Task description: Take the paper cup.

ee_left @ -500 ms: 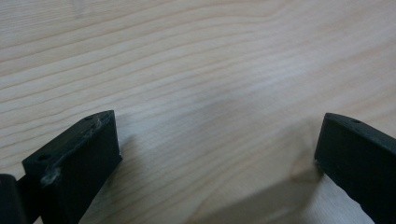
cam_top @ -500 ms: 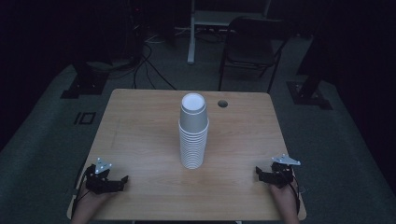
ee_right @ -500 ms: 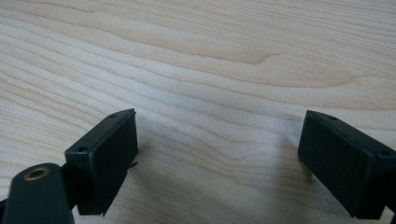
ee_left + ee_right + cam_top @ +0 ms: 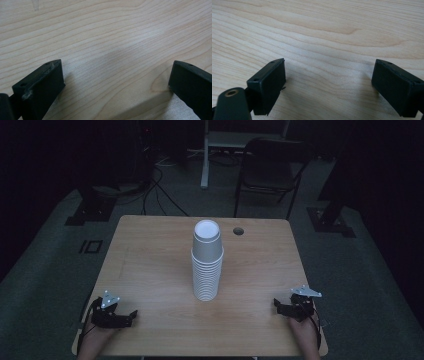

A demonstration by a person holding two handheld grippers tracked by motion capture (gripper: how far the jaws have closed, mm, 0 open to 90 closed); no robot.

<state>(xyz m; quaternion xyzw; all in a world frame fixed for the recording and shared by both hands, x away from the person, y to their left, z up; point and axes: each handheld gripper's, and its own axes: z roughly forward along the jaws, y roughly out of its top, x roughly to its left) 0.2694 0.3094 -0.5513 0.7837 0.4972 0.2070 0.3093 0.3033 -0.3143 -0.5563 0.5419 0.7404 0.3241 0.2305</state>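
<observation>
A tall stack of nested white paper cups (image 4: pixel 207 265) stands upright at the centre of the high view, on the light wooden desk (image 4: pixel 150 270), with a small round hole (image 4: pixel 238 231) in the desktop just to its upper right. The left gripper (image 4: pixel 131 314) rests at the lower left of the frame, the right gripper (image 4: pixel 276 304) at the lower right, both well apart from the stack and pointing inward toward it. In each gripper view the two black jaws stand wide and released, with bare wood grain between them and nothing held.

This looks like the starting posture: the work on the cups has not yet begun, and the stack is untouched. The next move likely calls for one gripper to travel up and inward to the stack, meeting the top cup near its rim while the jaws stay spread wide enough to take it. The other gripper may need to steady the lower cups so the column does not tip
</observation>
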